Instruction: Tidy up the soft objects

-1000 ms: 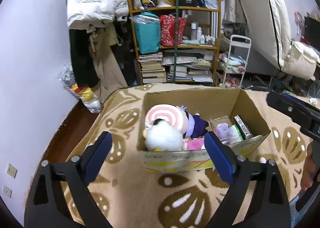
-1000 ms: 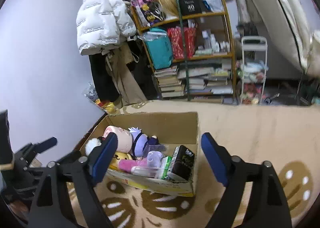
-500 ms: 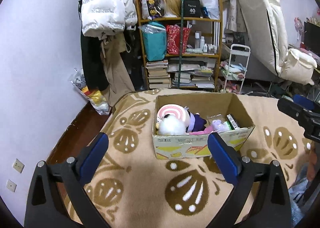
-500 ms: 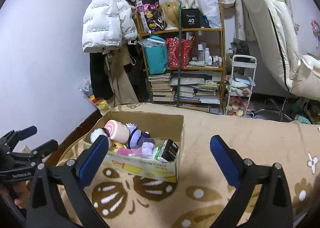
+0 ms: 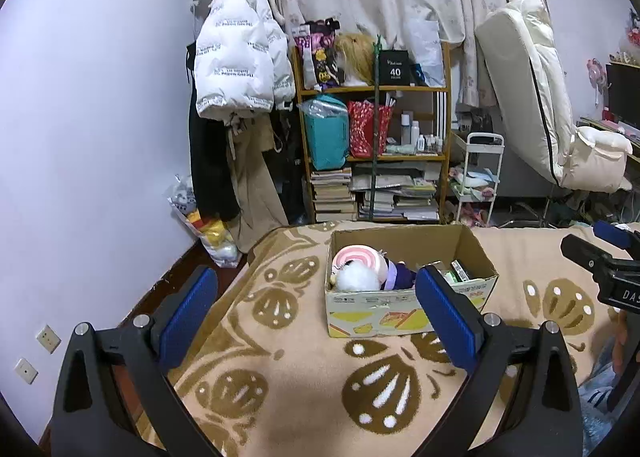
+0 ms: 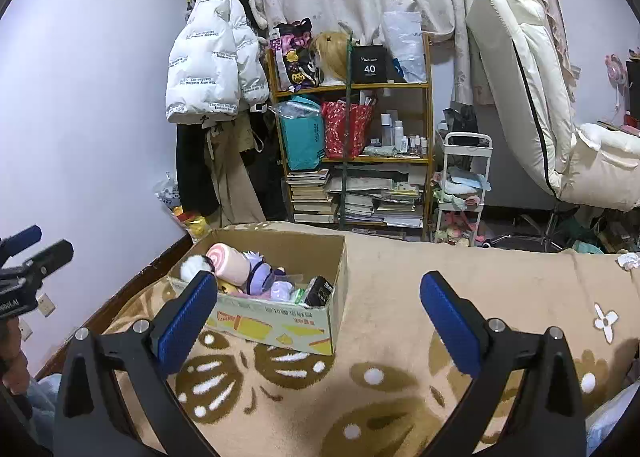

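Note:
An open cardboard box sits on a beige blanket with brown flower prints. Inside lie soft toys: a pink swirl-roll plush, a white fluffy plush and a purple-haired doll, with a few small packets at the right end. My left gripper is open and empty, well short of the box. My right gripper also stands wide open with nothing between its fingers, back from the box's right front corner.
Beyond the bed stand a wooden shelf of books and bags, hanging coats, a white trolley and a propped mattress. A bag of plush leans at the wall. The blanket stretches right of the box.
Both grippers have drawn back and risen from the box, which now looks smaller and farther. The right gripper's fingers have spread a little wider.

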`<action>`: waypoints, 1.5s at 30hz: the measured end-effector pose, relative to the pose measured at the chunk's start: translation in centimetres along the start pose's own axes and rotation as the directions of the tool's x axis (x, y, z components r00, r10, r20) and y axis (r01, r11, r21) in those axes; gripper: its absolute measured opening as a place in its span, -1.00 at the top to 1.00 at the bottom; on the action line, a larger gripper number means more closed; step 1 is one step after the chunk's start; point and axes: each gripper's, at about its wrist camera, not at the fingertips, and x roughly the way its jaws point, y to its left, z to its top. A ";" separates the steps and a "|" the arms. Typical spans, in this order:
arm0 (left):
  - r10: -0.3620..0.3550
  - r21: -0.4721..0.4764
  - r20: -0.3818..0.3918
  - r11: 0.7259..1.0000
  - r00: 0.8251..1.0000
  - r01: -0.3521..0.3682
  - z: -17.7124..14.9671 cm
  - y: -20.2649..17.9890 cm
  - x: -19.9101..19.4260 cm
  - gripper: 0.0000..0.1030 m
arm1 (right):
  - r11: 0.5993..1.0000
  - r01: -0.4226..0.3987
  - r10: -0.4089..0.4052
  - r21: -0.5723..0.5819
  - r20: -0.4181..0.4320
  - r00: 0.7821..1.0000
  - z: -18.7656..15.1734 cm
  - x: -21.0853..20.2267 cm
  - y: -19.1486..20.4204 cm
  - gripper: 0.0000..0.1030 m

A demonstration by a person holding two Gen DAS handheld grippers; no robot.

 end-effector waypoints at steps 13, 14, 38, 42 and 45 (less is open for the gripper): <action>0.010 -0.032 0.002 0.999 1.000 -0.010 -1.6 0.6 1.0 -0.91 | 0.997 0.009 -0.009 -0.074 0.008 1.000 -0.9 0.6 1.3 -1.00; 0.013 -0.030 0.000 0.999 1.000 -0.013 -1.7 0.6 1.1 -0.91 | 0.997 0.012 -0.011 -0.076 0.008 1.000 -1.0 0.7 1.5 -1.00; 0.027 -0.014 -0.031 1.000 0.999 -0.028 -2.6 0.2 2.2 -0.91 | 0.998 0.019 -0.019 -0.058 0.006 1.000 -1.4 1.6 0.6 -1.00; 0.032 -0.013 -0.033 0.999 0.999 -0.032 -2.8 0.2 2.4 -0.91 | 0.999 0.015 -0.016 -0.051 -0.002 1.000 -1.5 1.7 0.4 -1.00; 0.032 -0.011 -0.043 0.999 0.999 -0.033 -2.9 0.2 2.7 -0.91 | 0.999 0.015 -0.016 -0.045 -0.008 1.000 -1.8 1.9 0.5 -1.00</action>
